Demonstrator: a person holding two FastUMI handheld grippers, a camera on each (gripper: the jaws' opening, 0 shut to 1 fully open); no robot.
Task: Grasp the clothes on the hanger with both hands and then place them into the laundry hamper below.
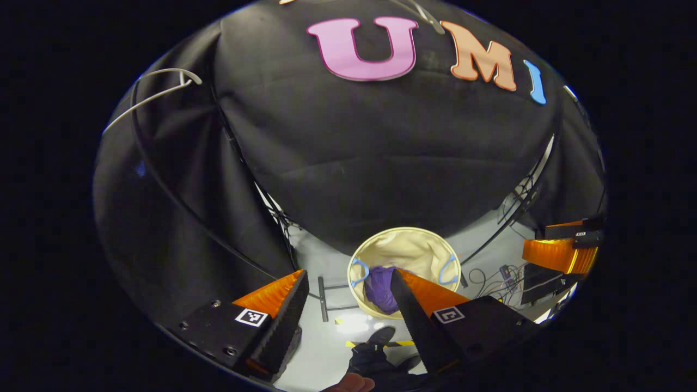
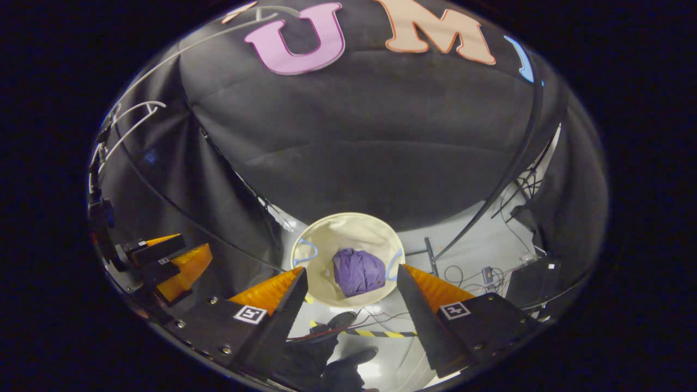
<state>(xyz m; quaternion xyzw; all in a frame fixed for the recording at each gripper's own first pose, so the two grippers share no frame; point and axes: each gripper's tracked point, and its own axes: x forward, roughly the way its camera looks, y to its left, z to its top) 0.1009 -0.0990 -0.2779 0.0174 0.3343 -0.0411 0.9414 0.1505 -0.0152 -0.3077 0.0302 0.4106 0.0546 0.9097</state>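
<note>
While both grippers hung above the floor, each stood with its jaws spread wide and nothing between them. The left gripper looked down on the hamper, and the right gripper did likewise. The purple clothes lay crumpled inside the hamper, on its bottom. A white hanger hung bare on the rail, high at the left. Cables lay on the floor beside the hamper.
</note>
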